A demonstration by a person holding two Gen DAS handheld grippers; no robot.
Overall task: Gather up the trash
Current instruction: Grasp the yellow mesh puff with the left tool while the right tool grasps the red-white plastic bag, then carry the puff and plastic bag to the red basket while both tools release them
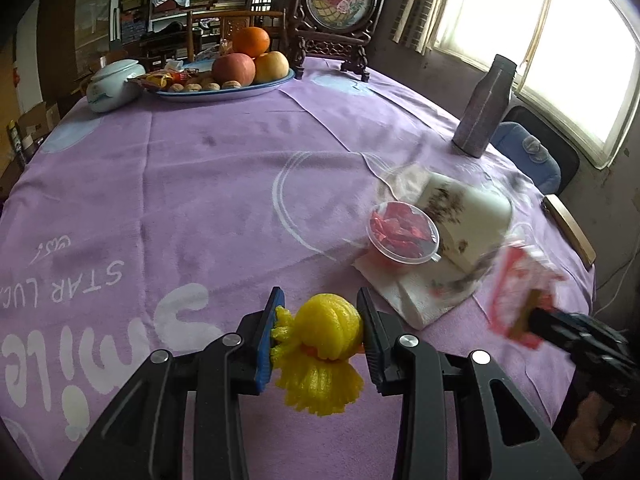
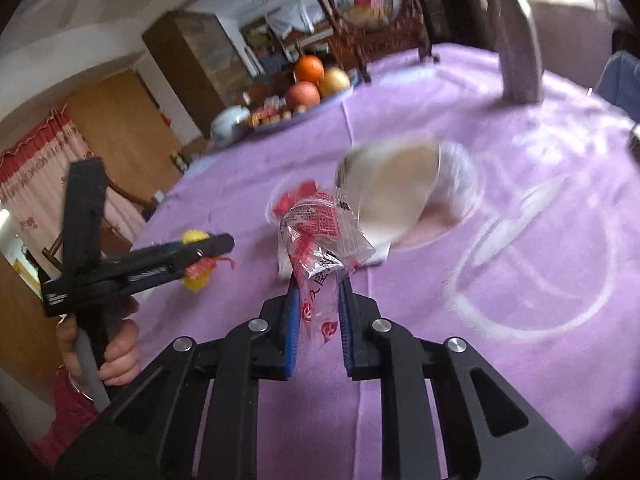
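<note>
My left gripper is shut on a yellow foam fruit net and holds it above the purple tablecloth. My right gripper is shut on a clear plastic wrapper with red print; the wrapper also shows blurred in the left wrist view. A white bin with a clear liner lies tipped on its side, its mouth facing my right gripper. A clear plastic cup with red scraps stands on a white napkin beside the bin.
A fruit plate with apples and an orange, a white lidded jar and a framed round picture stand sit at the far side. A dark tall bottle stands at the right edge. A chair is beyond it.
</note>
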